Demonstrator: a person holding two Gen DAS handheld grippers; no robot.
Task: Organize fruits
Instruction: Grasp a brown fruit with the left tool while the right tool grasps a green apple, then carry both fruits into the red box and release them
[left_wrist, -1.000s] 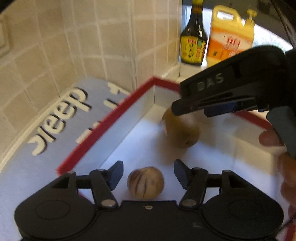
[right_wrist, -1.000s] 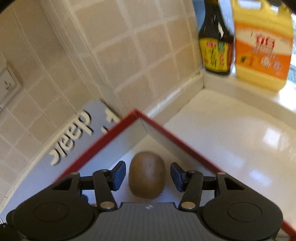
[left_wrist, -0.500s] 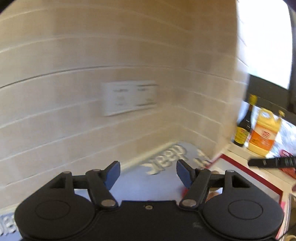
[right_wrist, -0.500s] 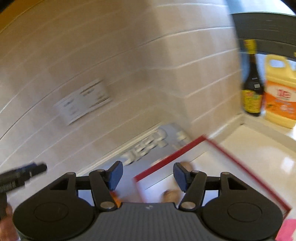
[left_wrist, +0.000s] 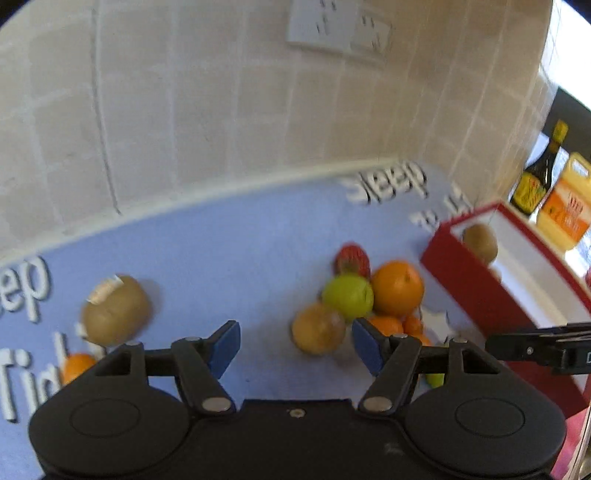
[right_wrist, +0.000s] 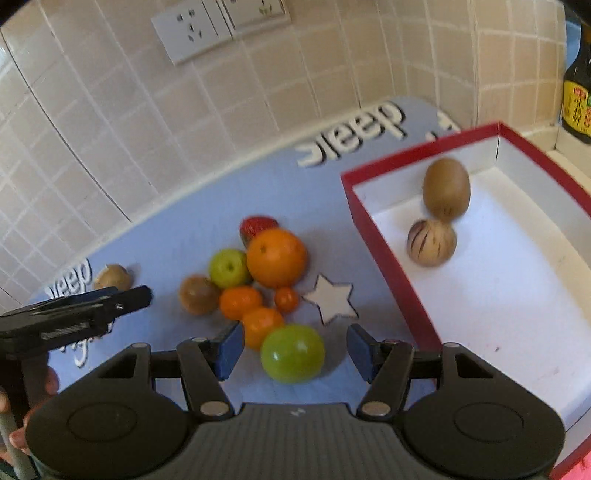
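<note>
A pile of fruit lies on a blue mat (right_wrist: 192, 229): a big orange (right_wrist: 276, 257), a green apple (right_wrist: 229, 268), a strawberry (right_wrist: 256, 226), a brown fruit (right_wrist: 198, 294), small oranges (right_wrist: 240, 302) and a green fruit (right_wrist: 292, 353). A red-rimmed white box (right_wrist: 384, 254) holds a kiwi (right_wrist: 446, 189) and a striped fruit (right_wrist: 431, 242). My right gripper (right_wrist: 293, 349) is open around the green fruit. My left gripper (left_wrist: 291, 345) is open and empty, above the mat, with the brown fruit (left_wrist: 318, 328) between its fingers. A kiwi (left_wrist: 115, 310) lies apart at the left.
A tiled wall with sockets (right_wrist: 218, 26) stands behind the mat. A dark sauce bottle (right_wrist: 578, 92) and an orange jug (left_wrist: 565, 210) stand on the ledge at the right. A white star (right_wrist: 330, 298) is printed on the mat beside the box.
Both grippers let go of their fruit in the box, pulled back out of it and swung left. They now hang open over the fruit pile on the mat.
</note>
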